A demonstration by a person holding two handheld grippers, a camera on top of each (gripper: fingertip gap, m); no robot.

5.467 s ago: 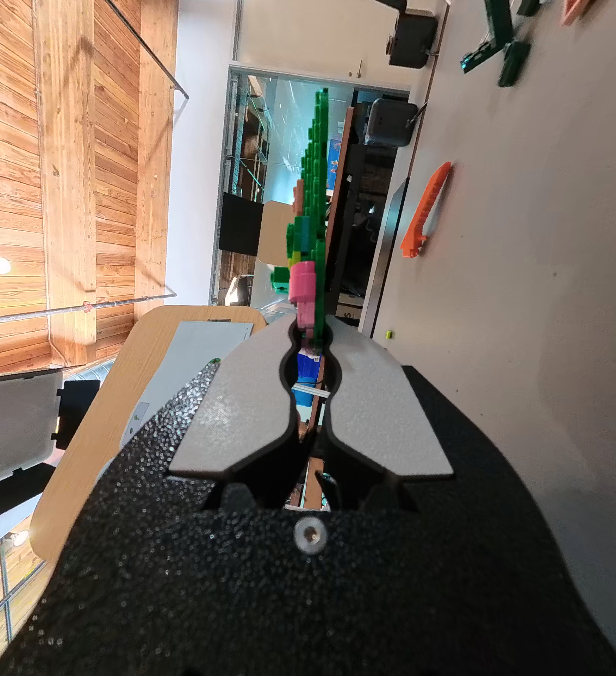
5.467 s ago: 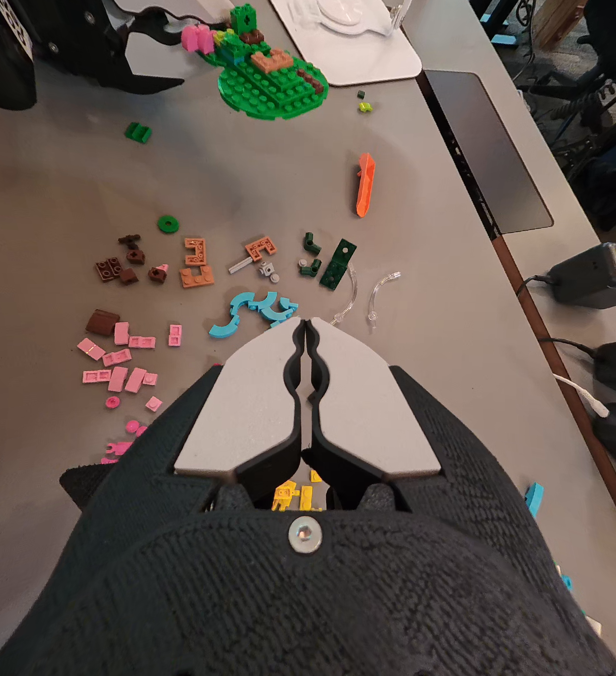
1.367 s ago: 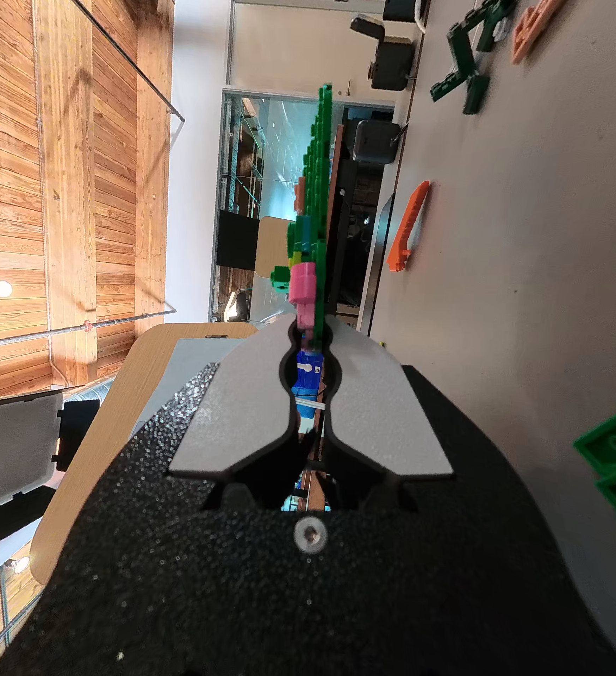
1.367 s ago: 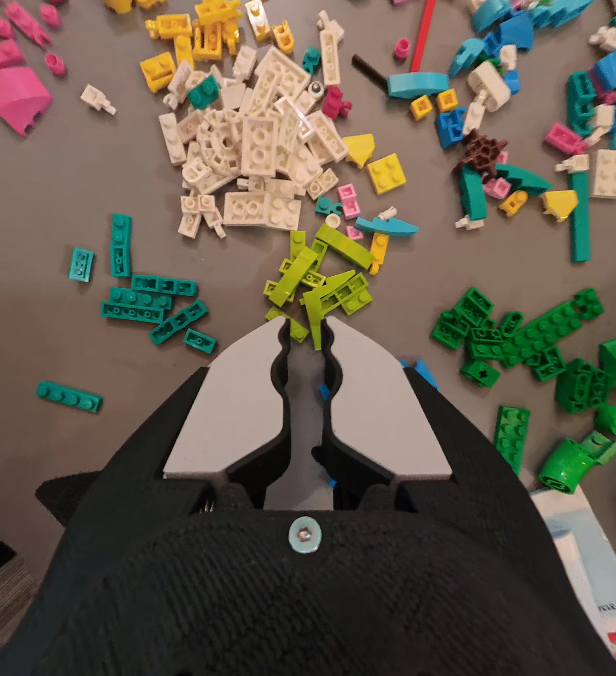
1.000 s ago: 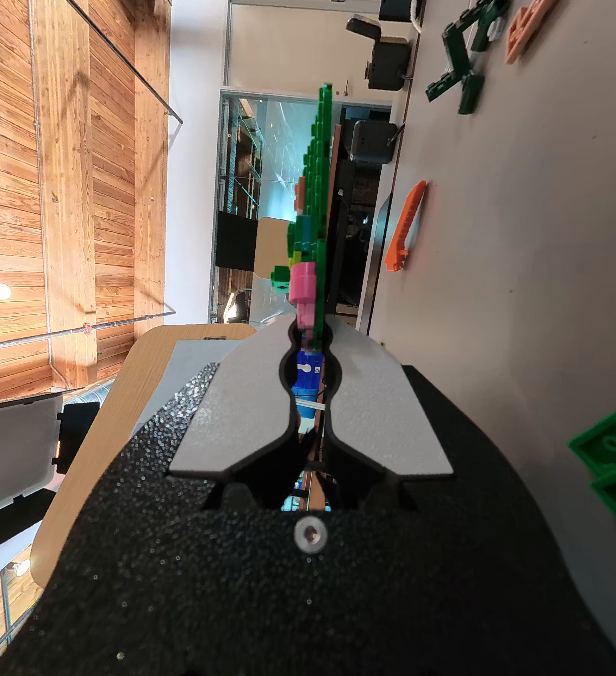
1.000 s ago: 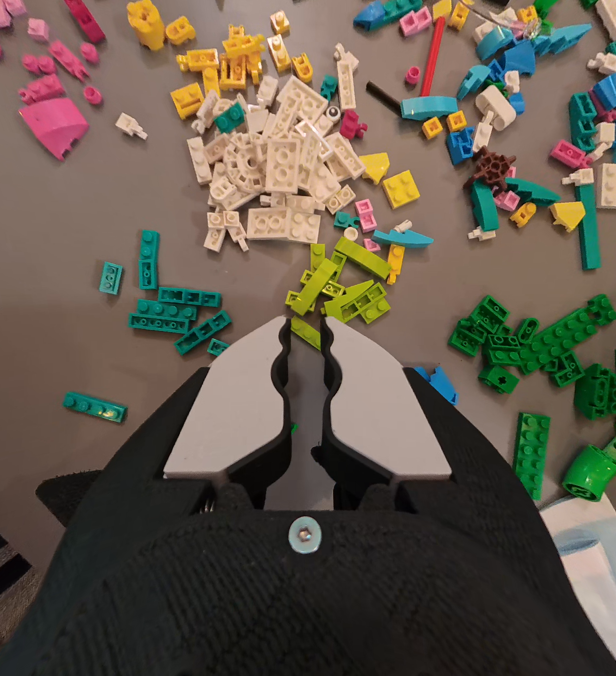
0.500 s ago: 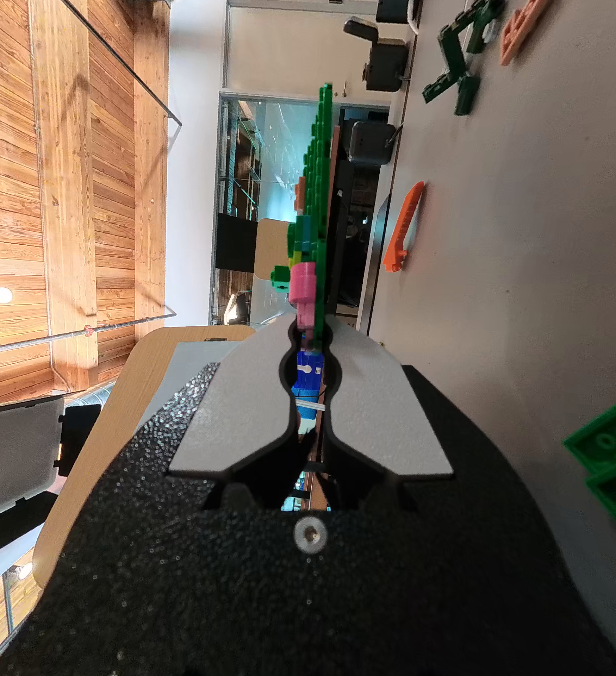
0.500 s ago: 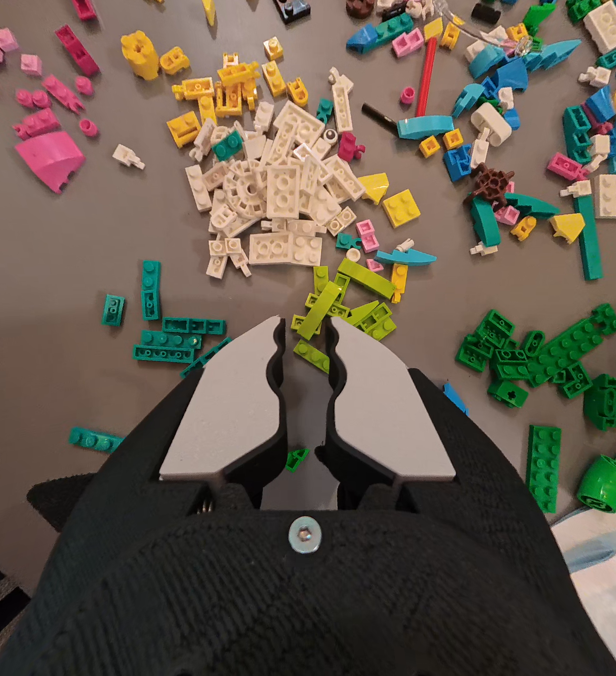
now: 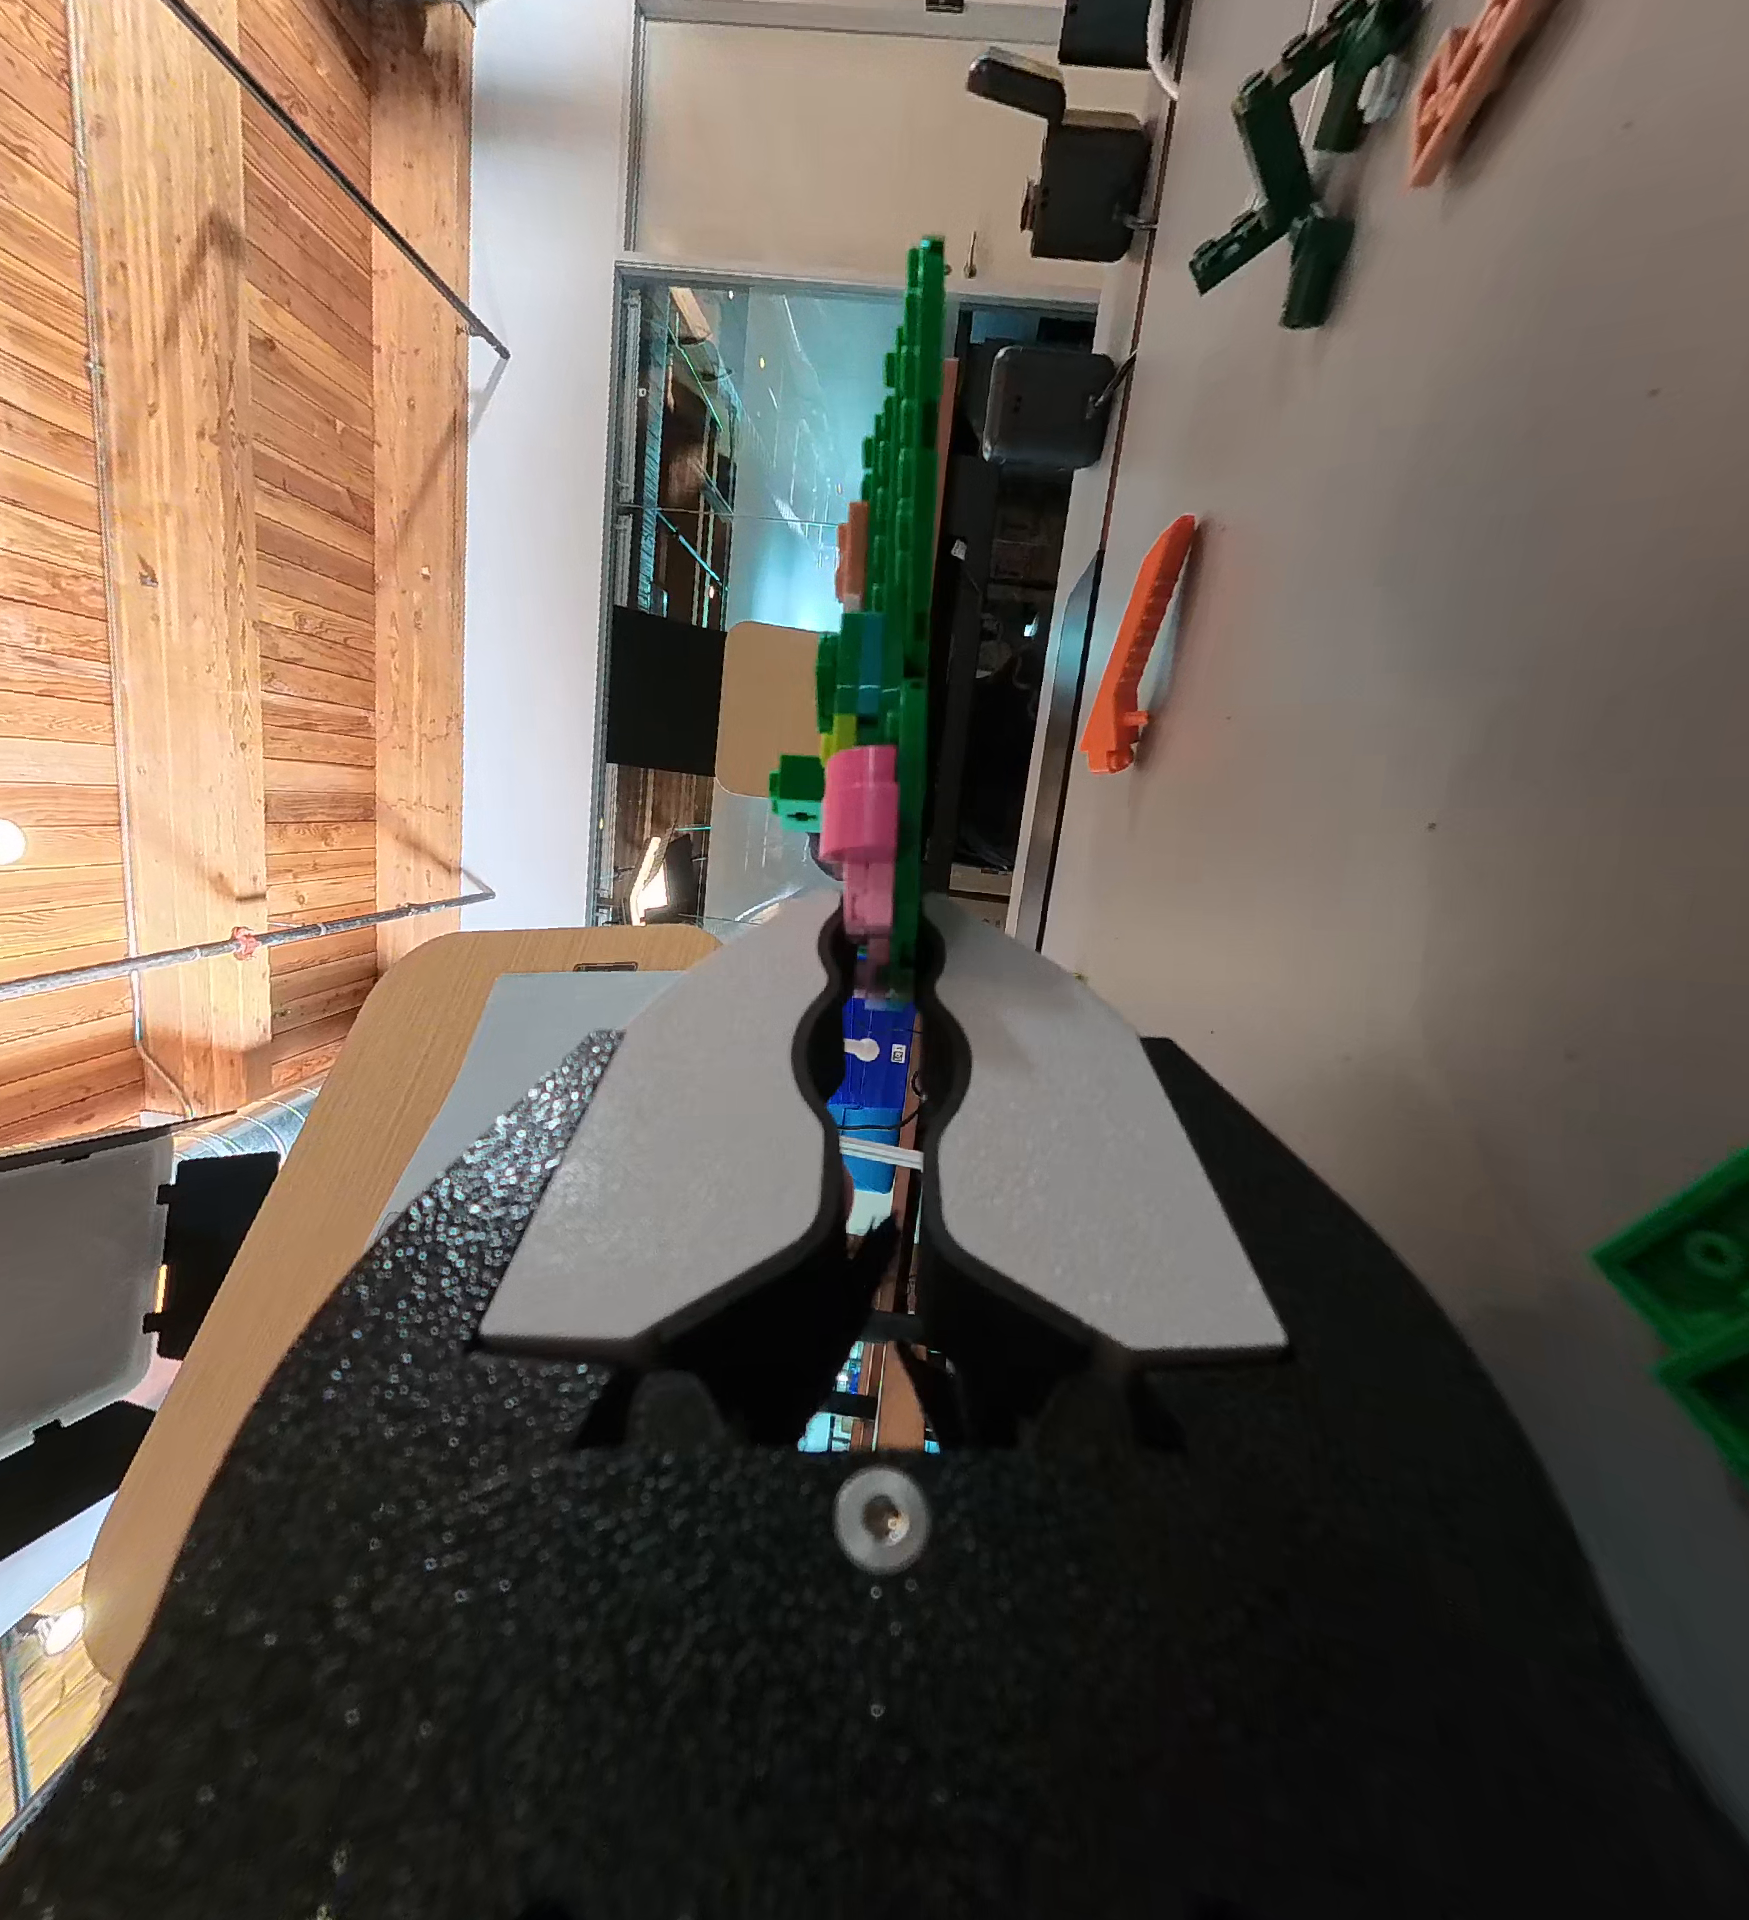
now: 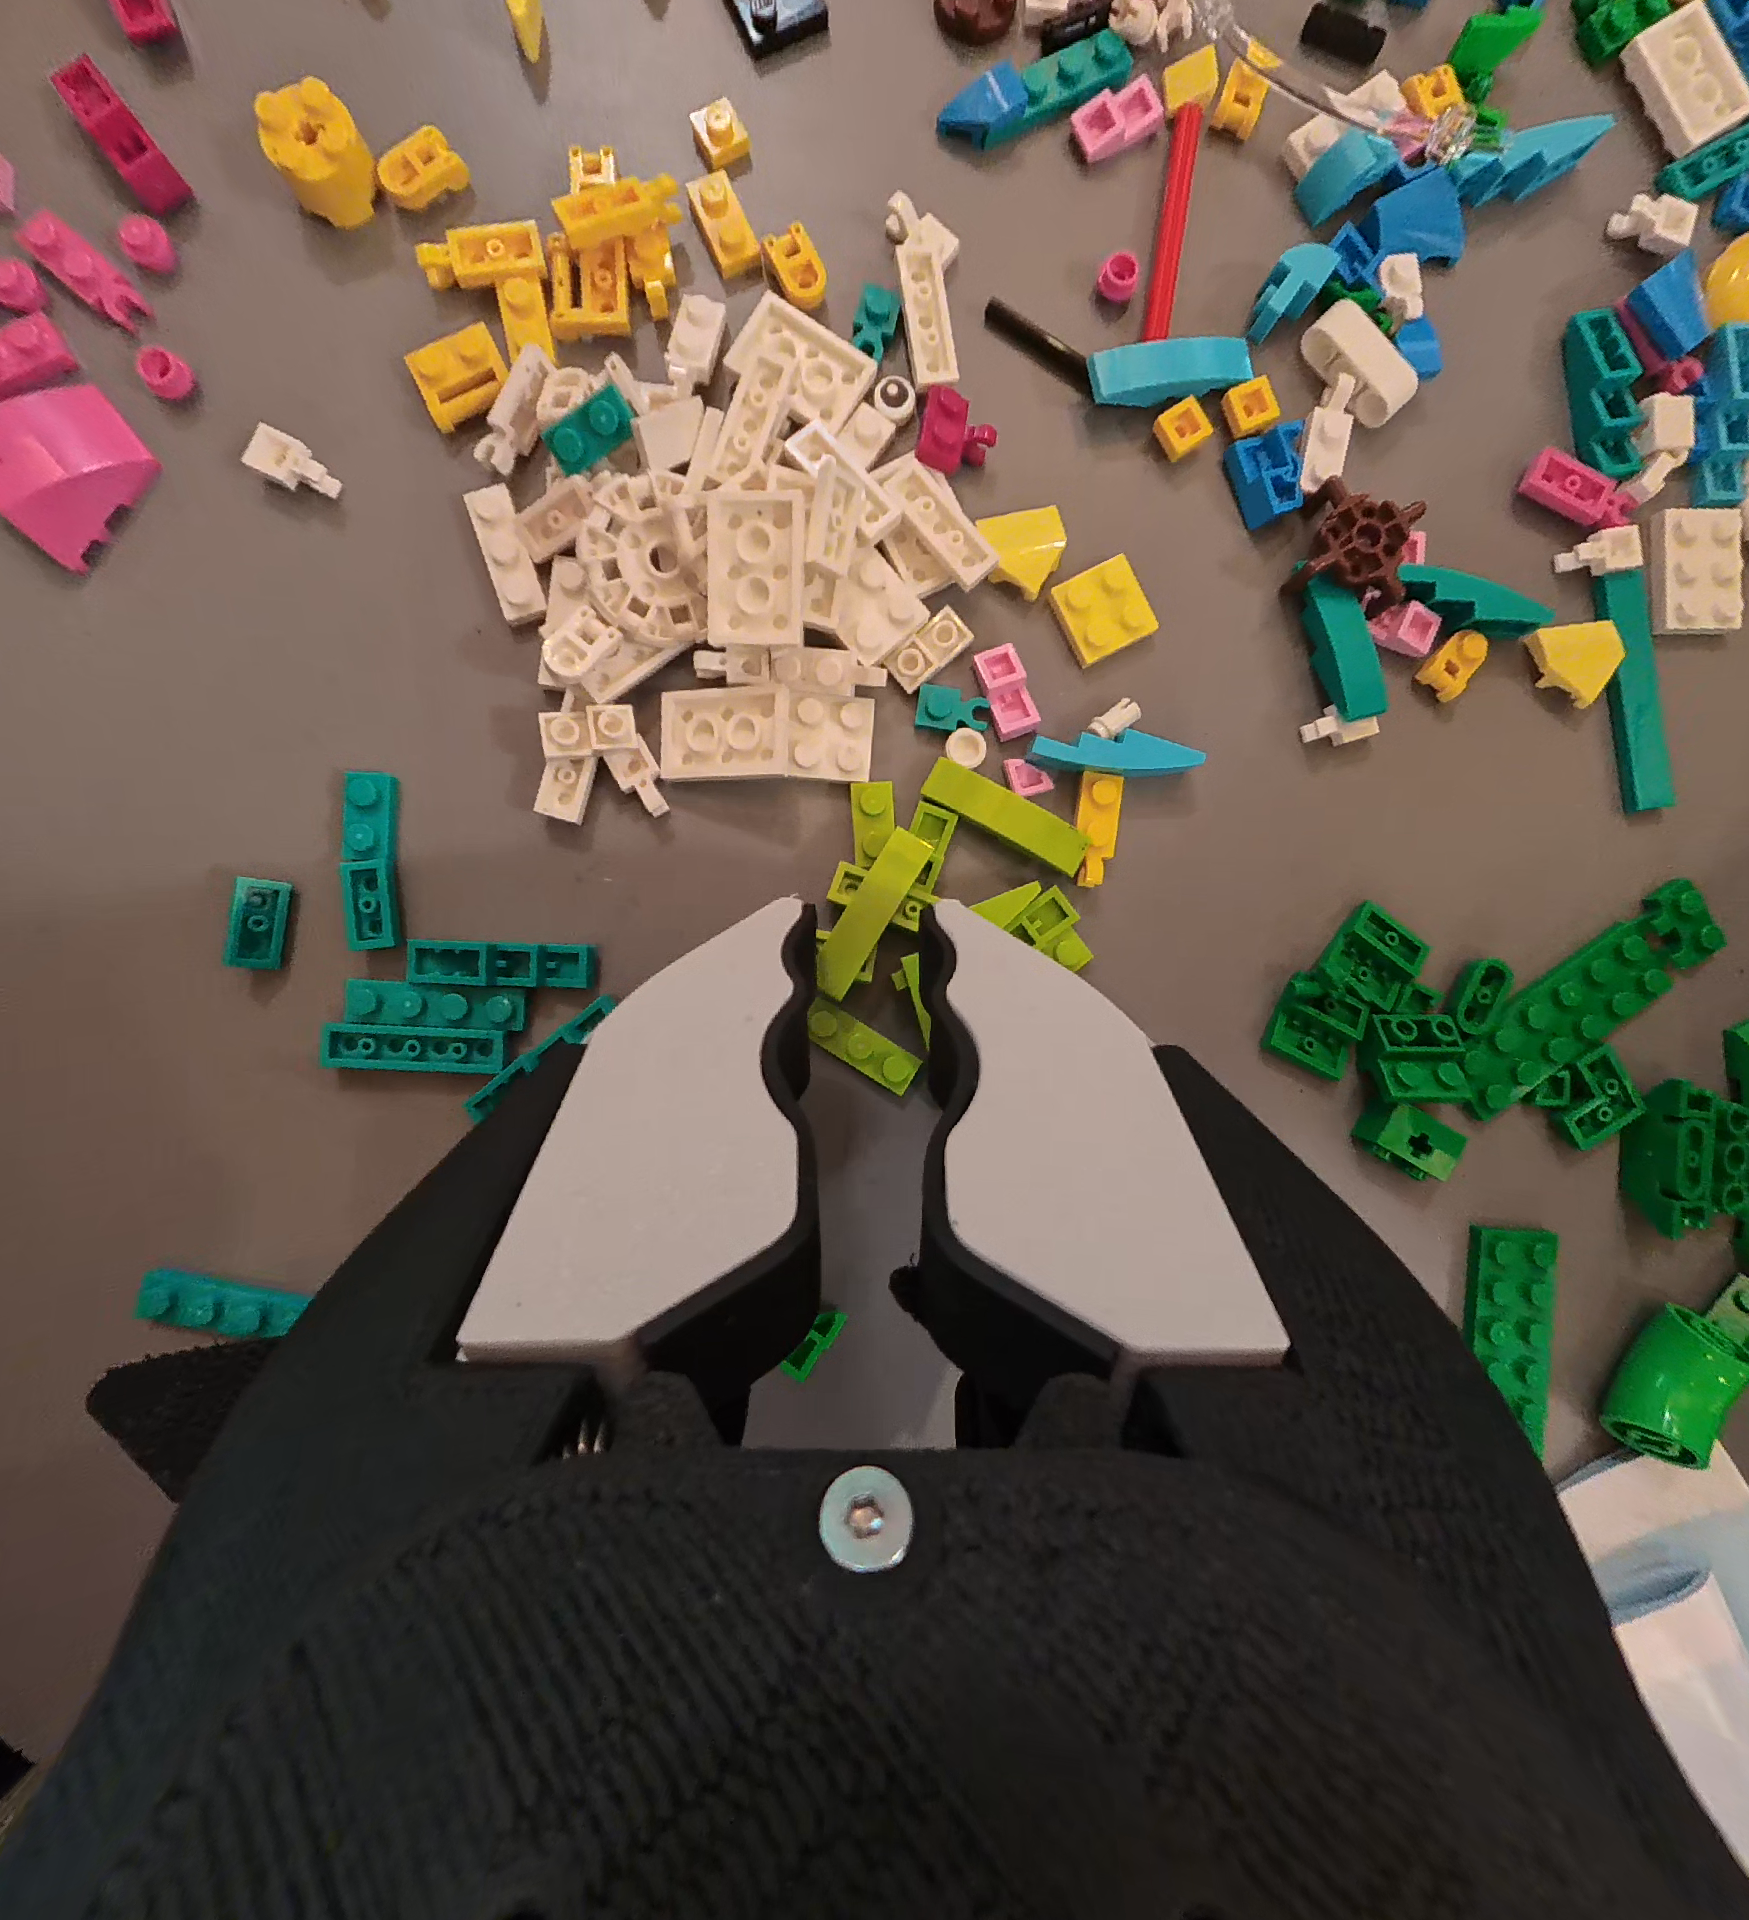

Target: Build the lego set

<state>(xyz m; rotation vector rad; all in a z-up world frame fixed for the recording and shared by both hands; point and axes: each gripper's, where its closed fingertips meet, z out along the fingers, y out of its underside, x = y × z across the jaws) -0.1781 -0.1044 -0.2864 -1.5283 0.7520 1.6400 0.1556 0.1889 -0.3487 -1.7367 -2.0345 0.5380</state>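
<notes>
On the left, the left gripper [image 9: 885, 935] is still pinching the green build [image 9: 906, 540] edge-on above the table [image 9: 1472, 727]. Rightward, the right gripper [image 10: 865, 940] is now spreading wider and lowering over the lime pieces [image 10: 880, 914], probably picking the next part.

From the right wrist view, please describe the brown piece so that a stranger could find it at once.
Start at the big white pile in the middle of the grey table, then look right, past the yellow square plate. The brown piece lies among teal curved parts; it is the only brown, spoked wheel shape there.
</notes>
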